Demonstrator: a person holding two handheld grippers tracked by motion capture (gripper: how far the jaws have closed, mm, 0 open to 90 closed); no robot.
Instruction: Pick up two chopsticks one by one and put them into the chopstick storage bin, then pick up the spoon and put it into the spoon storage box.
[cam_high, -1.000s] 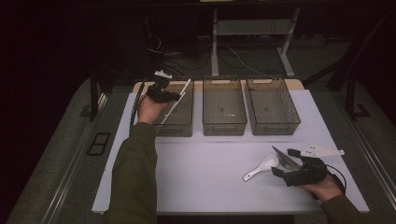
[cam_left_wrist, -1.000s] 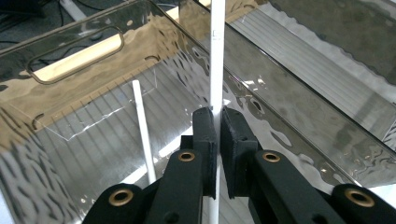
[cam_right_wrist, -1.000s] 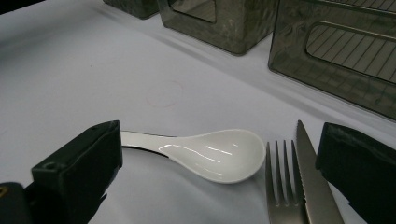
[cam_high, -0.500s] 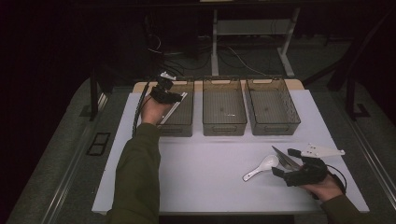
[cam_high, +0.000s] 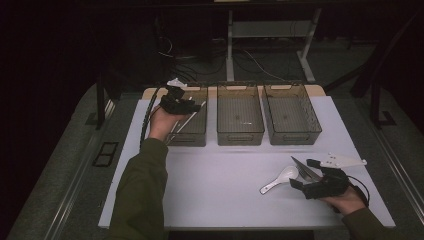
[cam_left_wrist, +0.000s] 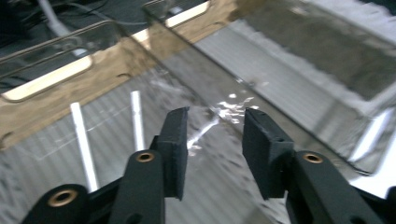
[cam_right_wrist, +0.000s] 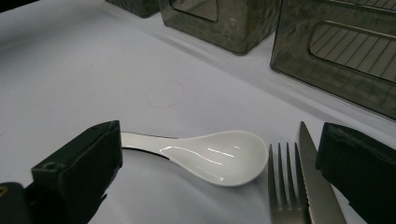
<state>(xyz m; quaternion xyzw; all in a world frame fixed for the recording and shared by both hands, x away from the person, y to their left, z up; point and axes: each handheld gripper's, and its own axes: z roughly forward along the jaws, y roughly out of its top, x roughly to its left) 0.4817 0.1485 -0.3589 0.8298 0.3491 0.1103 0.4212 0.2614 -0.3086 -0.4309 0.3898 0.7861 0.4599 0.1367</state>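
Left tongs gape empty above the leftmost bin; right tongs spread wide, straddling the white spoon.

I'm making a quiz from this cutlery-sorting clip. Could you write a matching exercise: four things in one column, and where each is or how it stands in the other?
Things:
1. spoon
2. chopsticks
3. left gripper
4. middle bin

Places or states:
a. lying in the left bin
b. on the table, between the right gripper's open jaws
c. no cutlery seen in it
d. open over the left bin, holding nothing

Pairs: 1-b, 2-a, 3-d, 4-c
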